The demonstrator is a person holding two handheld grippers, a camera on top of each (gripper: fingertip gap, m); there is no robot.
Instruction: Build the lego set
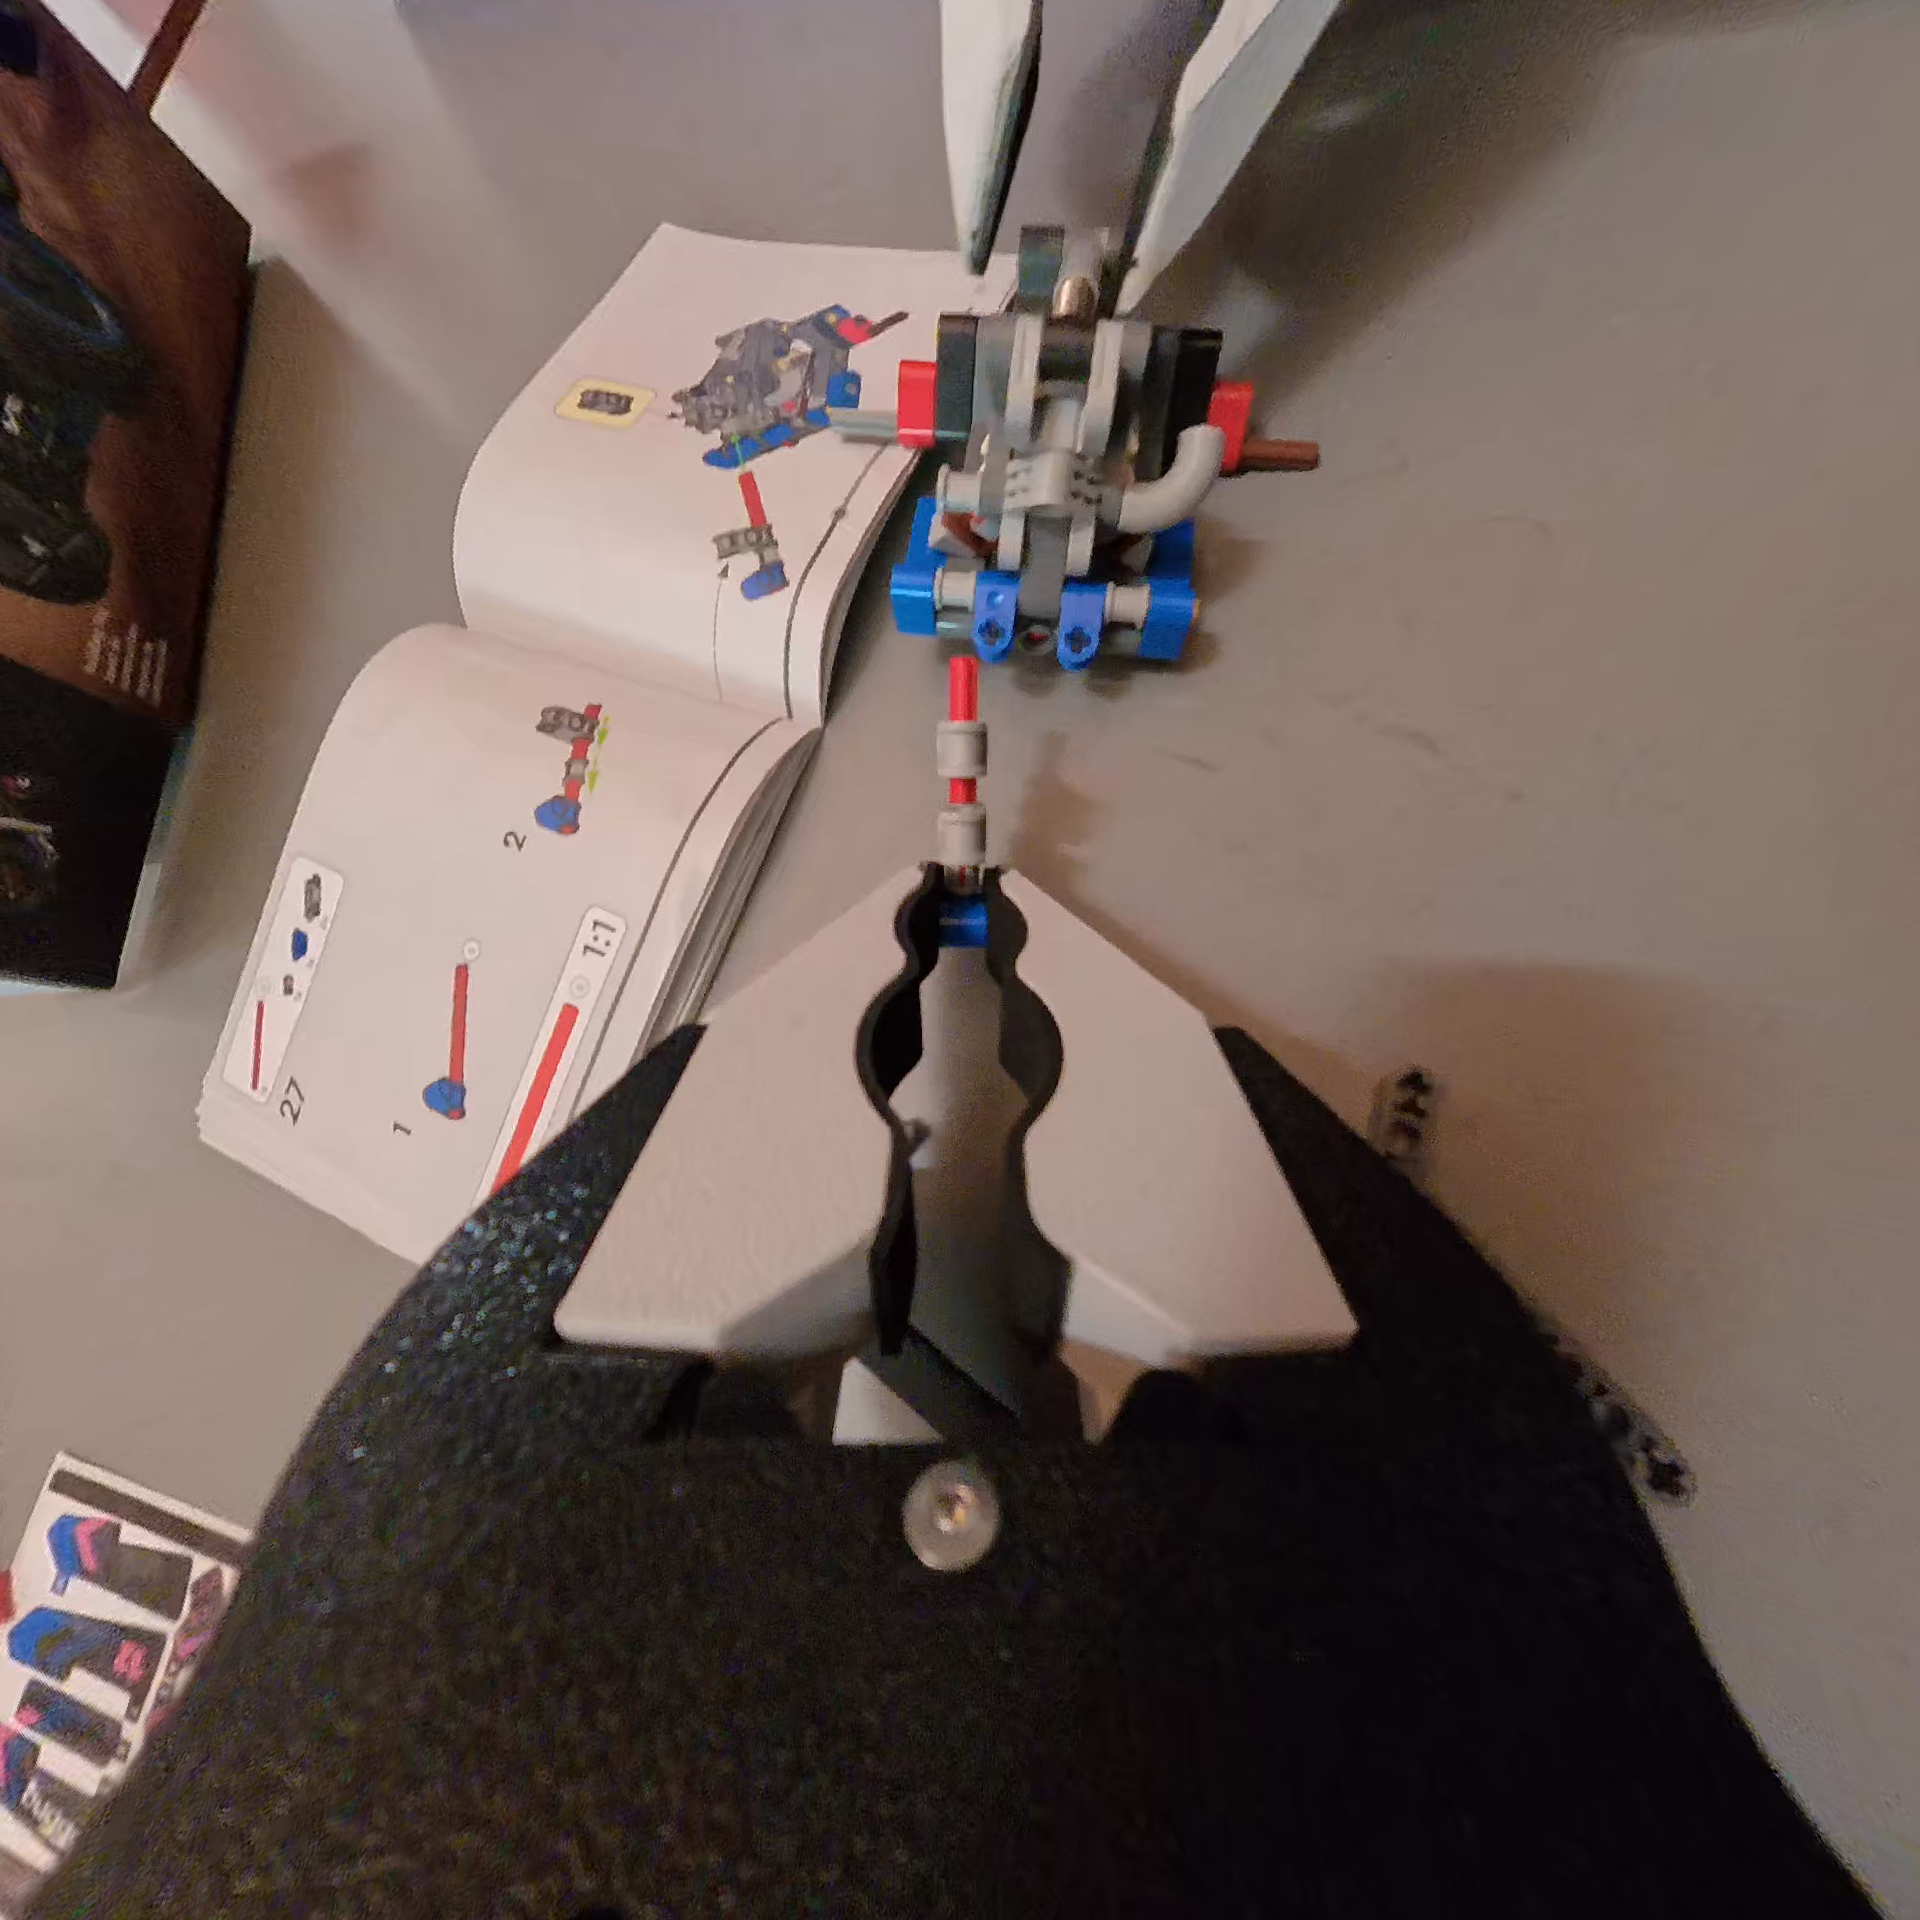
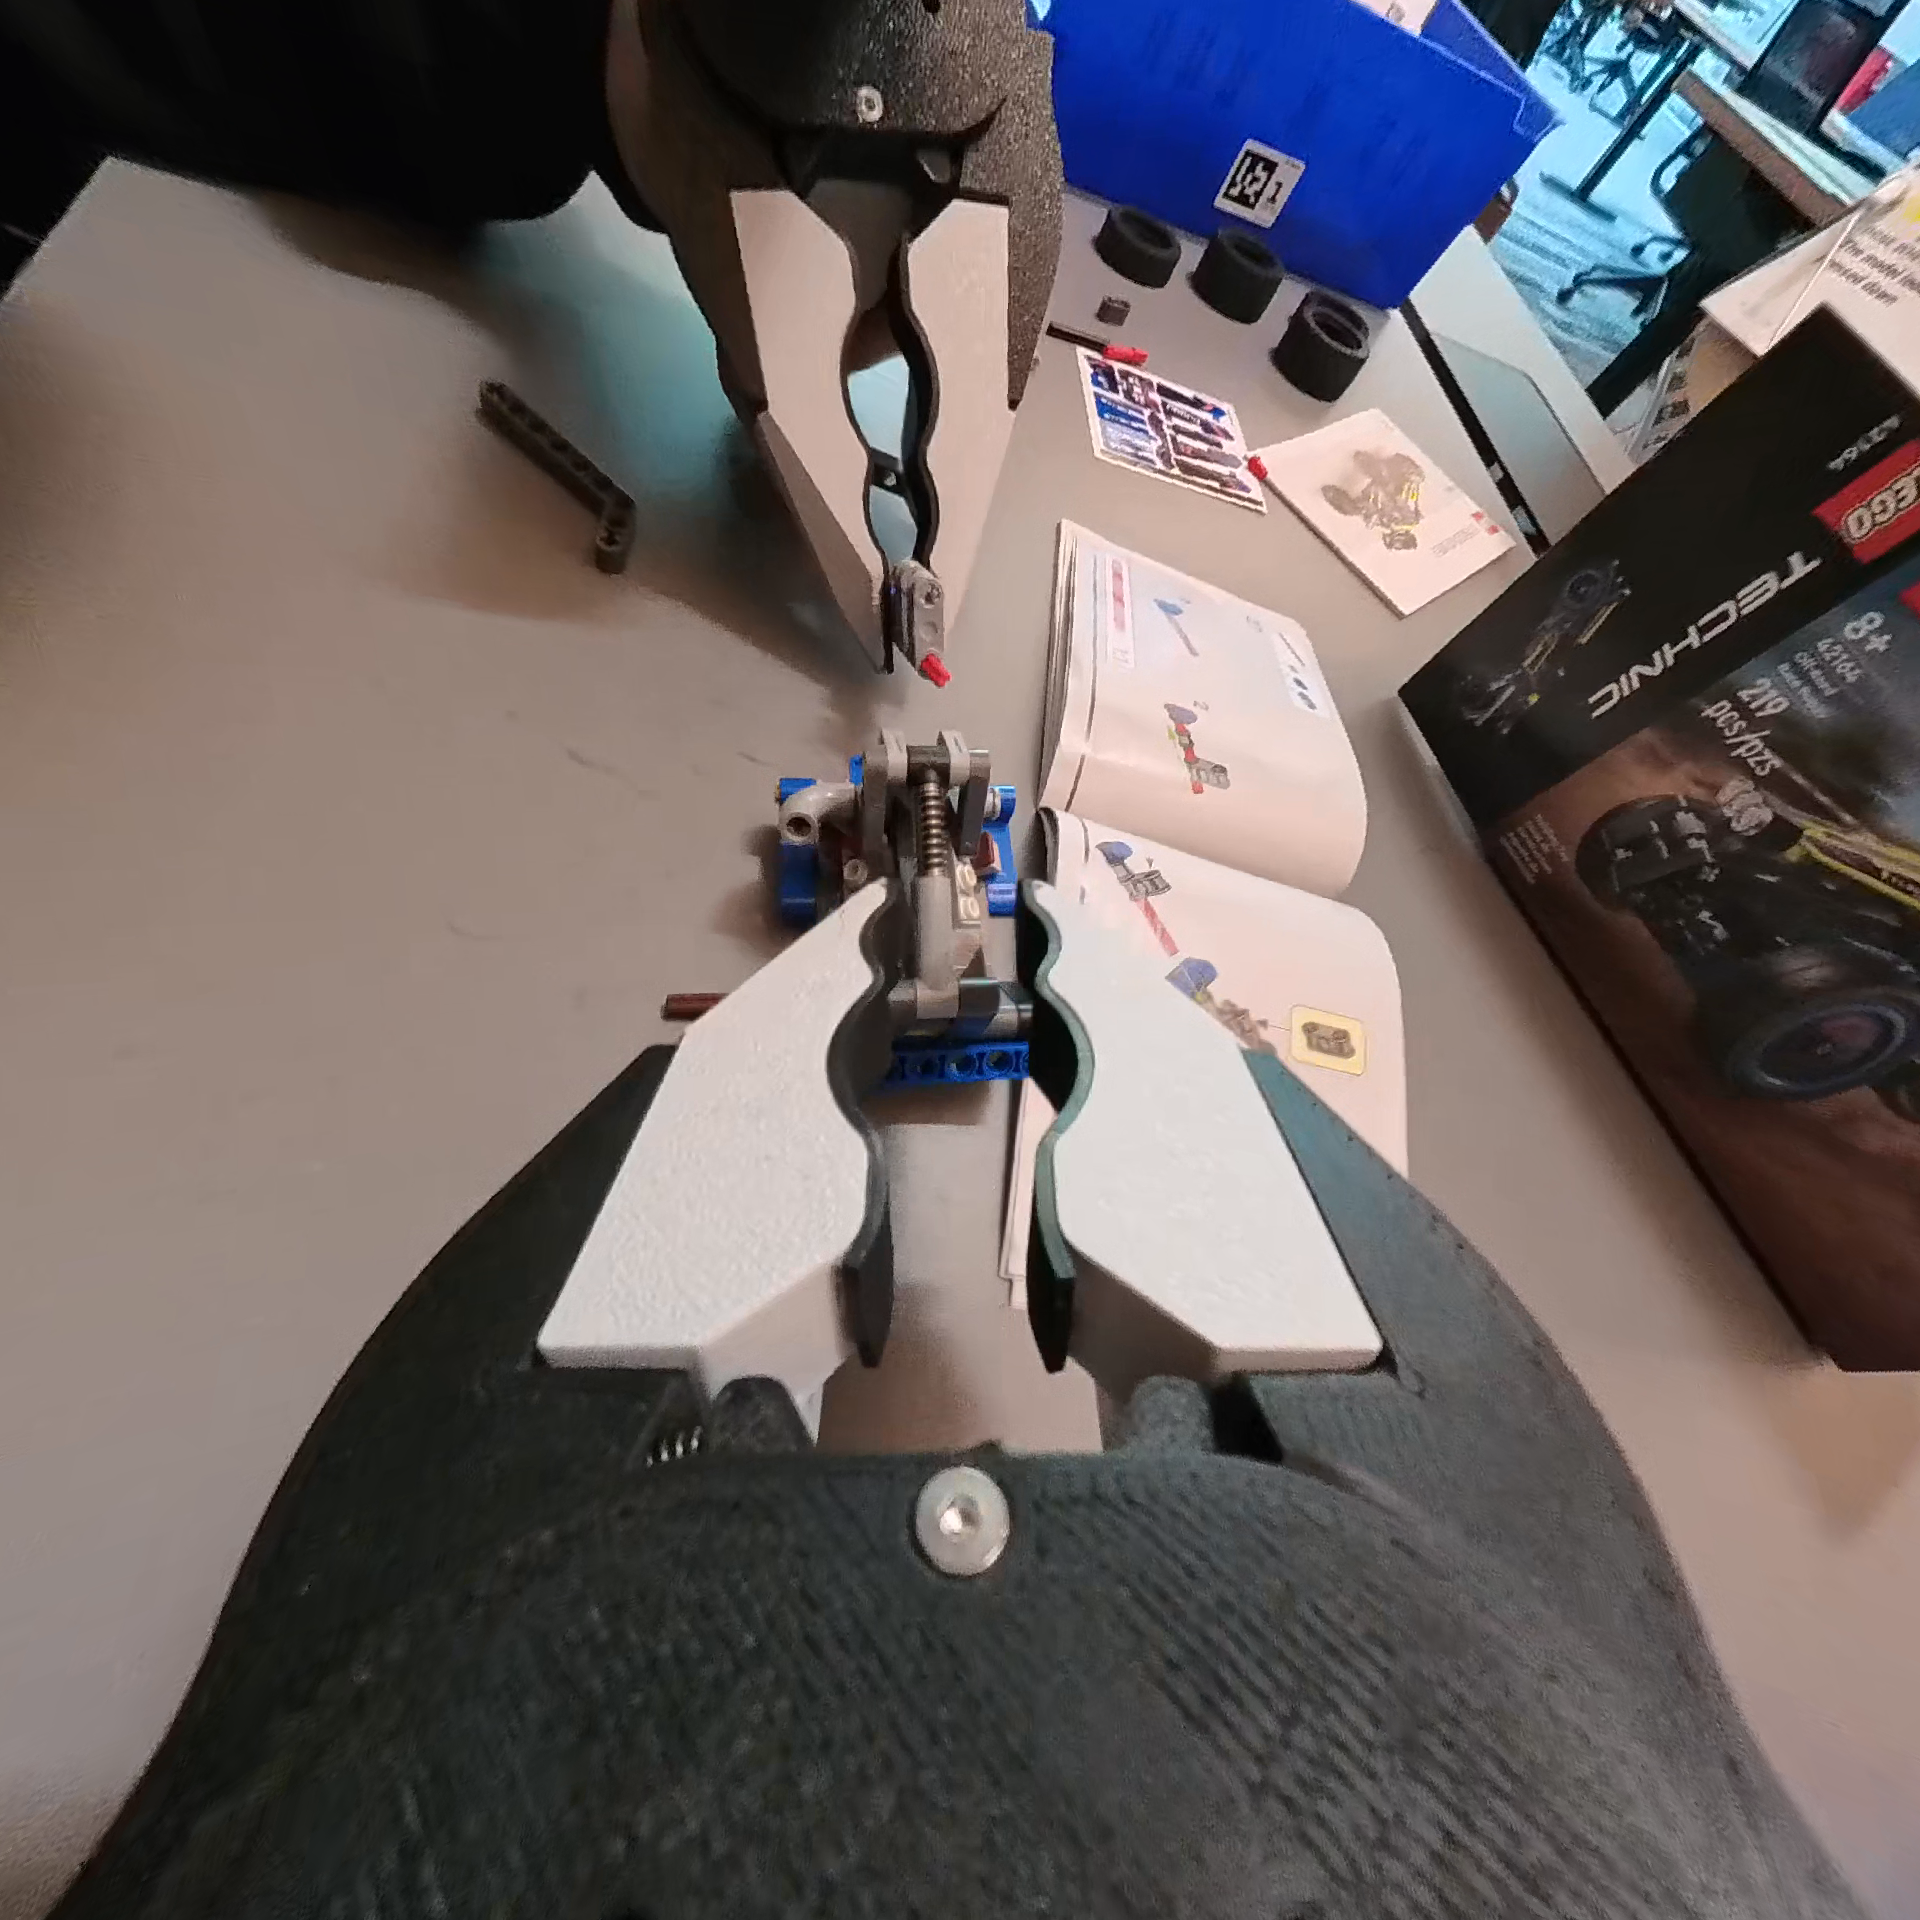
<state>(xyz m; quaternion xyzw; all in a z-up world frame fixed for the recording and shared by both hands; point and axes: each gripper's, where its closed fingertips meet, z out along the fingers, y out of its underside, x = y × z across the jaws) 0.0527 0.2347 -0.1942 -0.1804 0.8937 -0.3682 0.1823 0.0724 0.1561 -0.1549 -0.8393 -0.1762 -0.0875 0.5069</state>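
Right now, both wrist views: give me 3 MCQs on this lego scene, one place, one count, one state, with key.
1. Where is the open instruction booklet in the left wrist view, relative to the lego assembly?
A. left of it
B. right of it
C. under it

2. How many grey bushes sit on the red axle beyond the fingertips?
A. none
B. two
C. five

3. What is the left hand-held gripper doing?
A. open, empty
B. shut on the red axle
C. resting on the box

Key: 1 A, the pages lie left of the build. 2 B, two grey sleeves show along the axle. 3 B, the tips pinch the axle's blue end.
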